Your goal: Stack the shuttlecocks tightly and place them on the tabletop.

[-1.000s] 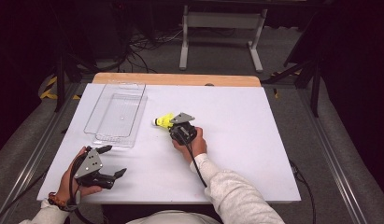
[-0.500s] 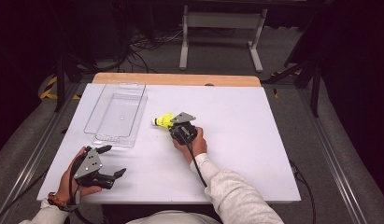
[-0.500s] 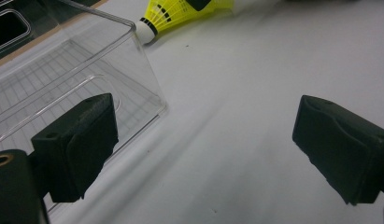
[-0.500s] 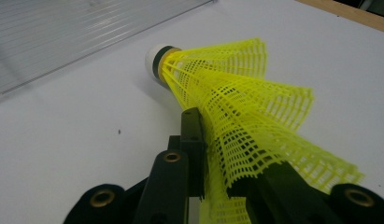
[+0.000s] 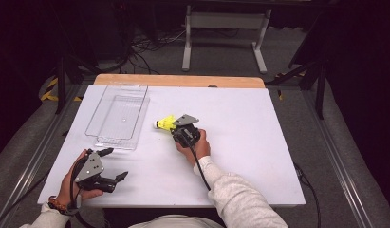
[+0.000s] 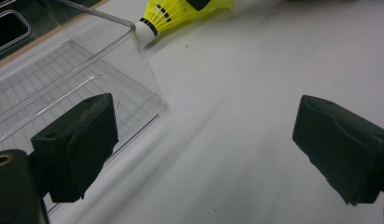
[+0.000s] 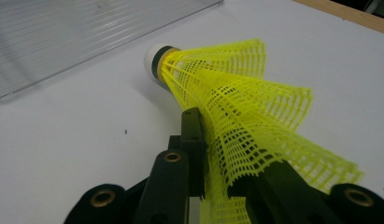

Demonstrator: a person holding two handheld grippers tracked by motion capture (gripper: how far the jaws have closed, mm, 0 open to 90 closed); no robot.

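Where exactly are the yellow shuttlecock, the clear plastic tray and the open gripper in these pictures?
yellow shuttlecock (image 7: 236,112), right gripper view, on its mesh skirt.
clear plastic tray (image 5: 117,115), high view, on its bare floor.
left gripper (image 6: 203,149), left gripper view, midway between its open jaws.

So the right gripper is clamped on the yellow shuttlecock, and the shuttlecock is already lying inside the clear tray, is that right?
Not quite. The right gripper is clamped on the yellow shuttlecock, pinching its mesh skirt, but the shuttlecock is not inside the clear tray. It sits over the white table just beside the tray's edge, cork end towards it. The high view shows this.
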